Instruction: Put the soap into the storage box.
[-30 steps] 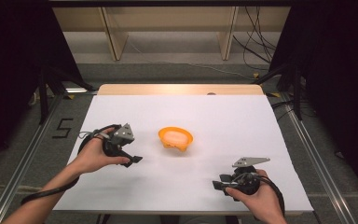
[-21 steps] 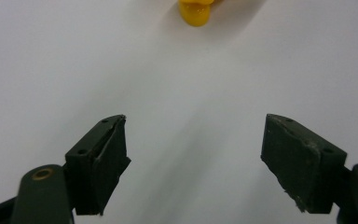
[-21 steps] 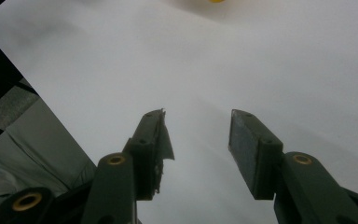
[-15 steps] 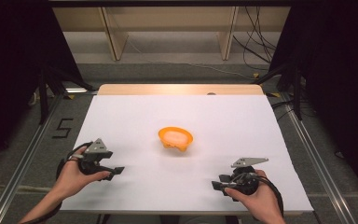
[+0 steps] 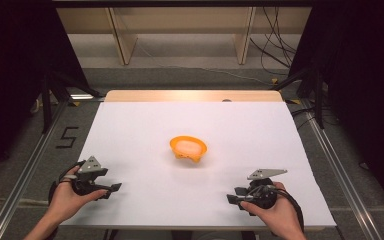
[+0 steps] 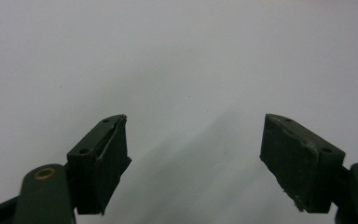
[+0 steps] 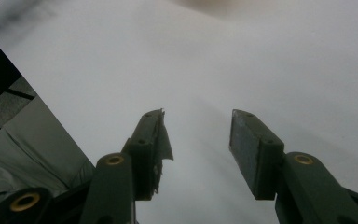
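Fingers of both grippers are spread apart and hold nothing. On the left gripper [image 6: 193,154] the two black fingers [image 6: 100,163] stand wide from each other, and between them I see only the bare white tabletop [image 5: 130,130]. On the right gripper [image 7: 198,149] the black fingers [image 7: 254,149] are also released, with a somewhat smaller gap, and they look across the white surface toward its edge, where dark floor shows at the left of that view.

From the high view, the left gripper [image 5: 111,189] rests in the person's left hand [image 5: 70,197] near the front left corner of the tabletop, with its fingers directed to the right. The right gripper [image 5: 233,196] is in the right hand [image 5: 275,212] near the front edge at the right side, with its fingers directed to the left. Each gripper carries a grey three-cornered plate on top.

A small round orange plastic bowl [image 5: 188,148] with something pale inside stands upright about in the middle of the tabletop. It is farther from the person than both grippers, between them in the left-right direction, and well apart from each. Neither gripper touches it.
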